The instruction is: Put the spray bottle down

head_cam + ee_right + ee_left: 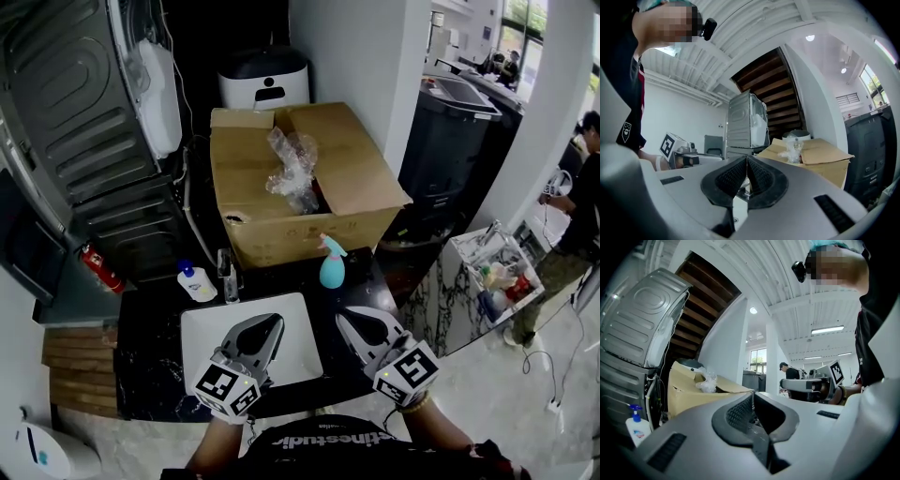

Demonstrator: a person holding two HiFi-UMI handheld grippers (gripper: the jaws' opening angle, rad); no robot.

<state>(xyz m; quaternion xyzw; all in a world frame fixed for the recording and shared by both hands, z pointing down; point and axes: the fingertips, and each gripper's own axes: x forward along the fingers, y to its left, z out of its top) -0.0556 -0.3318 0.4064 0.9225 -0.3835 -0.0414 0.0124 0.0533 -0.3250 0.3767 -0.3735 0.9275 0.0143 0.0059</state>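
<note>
At the left of the dark countertop (150, 361) a white pump bottle (195, 281) stands beside a small clear container (228, 276). Next comes the left gripper (271, 325), level above a white board (202, 342); its jaws are clenched together with nothing between them. Right of the board's far corner, the teal spray bottle (331, 263) stands upright on the countertop, just in front of the cardboard box (281, 234) and apart from both grippers, so the putting-down looks done. Furthest right, the right gripper (349, 321) is also clenched and empty, on the near side of the bottle and close to it. The risk lies there: the bottle is tall and narrow-footed, and a careless sideways or forward swing of the right gripper could clip it and tip it against the box or along the counter. The left gripper has more room, though a wide swing could strike the clear container or the pump bottle.
</note>
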